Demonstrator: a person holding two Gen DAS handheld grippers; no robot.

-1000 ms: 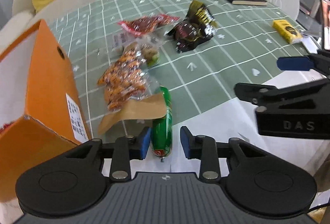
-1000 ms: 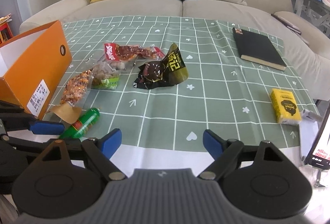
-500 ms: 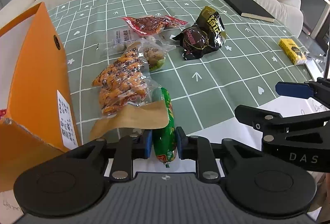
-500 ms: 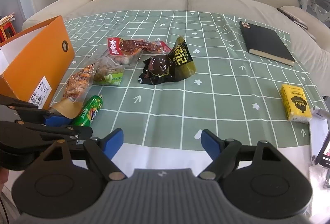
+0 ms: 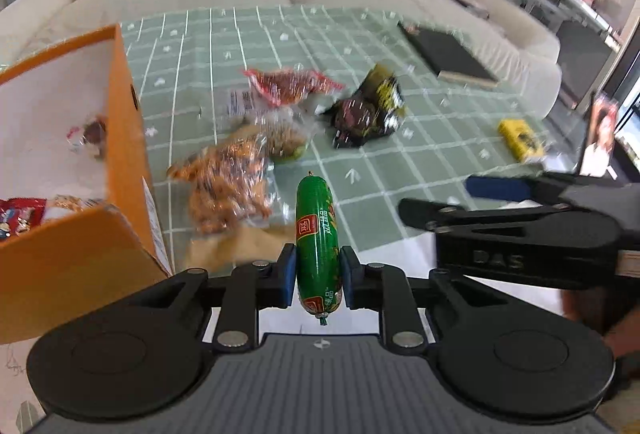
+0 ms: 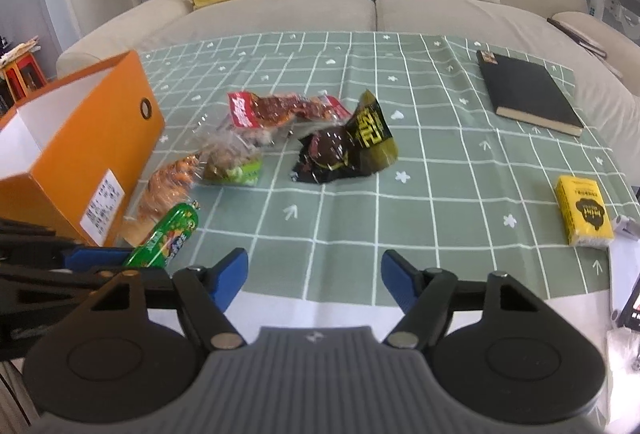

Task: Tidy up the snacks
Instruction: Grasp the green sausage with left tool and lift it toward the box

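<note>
My left gripper (image 5: 316,270) is shut on a green sausage stick (image 5: 317,234) and holds it lifted above the table's front edge; the sausage also shows in the right wrist view (image 6: 166,234). An orange box (image 5: 76,234) stands open at the left with a few snacks inside. On the green checked cloth (image 6: 440,162) lie an orange snack bag (image 5: 228,186), a green-bottomed clear bag (image 6: 232,162), a red packet (image 6: 280,108) and a black-and-gold packet (image 6: 344,150). My right gripper (image 6: 314,276) is open and empty, low over the front edge.
A black notebook (image 6: 528,98) lies at the back right of the cloth and a yellow pack (image 6: 584,210) at the right edge. A beige sofa (image 6: 360,10) with yellow and blue cushions stands behind the table. A phone or screen (image 5: 600,138) stands at the far right.
My left gripper closed on the green sausage stick and lifted it off the table, tilting up. The right gripper stayed open and shifted only slightly.
</note>
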